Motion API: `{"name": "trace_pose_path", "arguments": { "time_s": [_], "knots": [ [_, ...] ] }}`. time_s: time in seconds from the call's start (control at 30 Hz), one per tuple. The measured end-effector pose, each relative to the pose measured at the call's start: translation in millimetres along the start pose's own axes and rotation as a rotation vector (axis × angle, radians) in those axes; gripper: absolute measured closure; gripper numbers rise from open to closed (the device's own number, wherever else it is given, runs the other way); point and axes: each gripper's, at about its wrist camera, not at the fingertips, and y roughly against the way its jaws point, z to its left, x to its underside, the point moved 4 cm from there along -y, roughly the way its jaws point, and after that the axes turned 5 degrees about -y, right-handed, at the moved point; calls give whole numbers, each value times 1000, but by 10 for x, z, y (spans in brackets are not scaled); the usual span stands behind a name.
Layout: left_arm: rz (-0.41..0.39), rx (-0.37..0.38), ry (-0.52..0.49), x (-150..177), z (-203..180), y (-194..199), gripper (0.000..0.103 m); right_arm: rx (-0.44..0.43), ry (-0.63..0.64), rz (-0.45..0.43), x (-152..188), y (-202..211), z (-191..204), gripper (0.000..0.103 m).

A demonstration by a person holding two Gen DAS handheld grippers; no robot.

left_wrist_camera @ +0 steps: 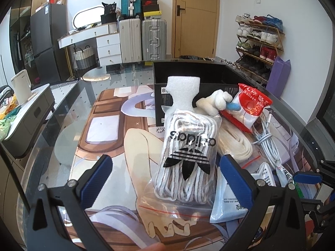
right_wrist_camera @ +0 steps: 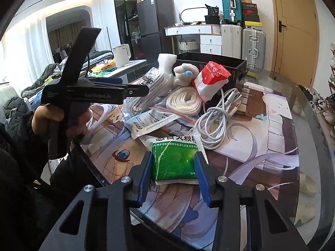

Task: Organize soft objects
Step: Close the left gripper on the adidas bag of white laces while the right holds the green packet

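A clear zip bag of white laces with a black logo lies on the printed mat. My left gripper stands wide open, one blue pad on each side of the bag and apart from it. In the right wrist view my right gripper is shut on a green and white packet, pads pressing its two sides. Behind sit a white plush toy, a red and white packet, a coil of flat white lace and a white foam piece. A hand holds the left gripper.
An open black box stands behind the pile. A bundled white cable lies right of the lace, and a pale blue-white sachet lies under the bag's corner. The glass table's edge curves round on the right.
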Motion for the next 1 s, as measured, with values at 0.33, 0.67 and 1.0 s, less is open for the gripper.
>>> {"name": "trace_pose_path", "arguments": {
  "time_s": [0.33, 0.67, 1.0],
  "knots": [
    [13, 8, -6, 8, 27, -6, 0, 89, 29, 21, 11, -105, -23, 24],
    [18, 11, -10, -4, -5, -11, 0, 32, 53, 106, -112, -323, -92, 19],
    [21, 11, -12, -17, -40, -14, 0, -11, 86, 127, -89, -332, -3, 19]
  ]
}}
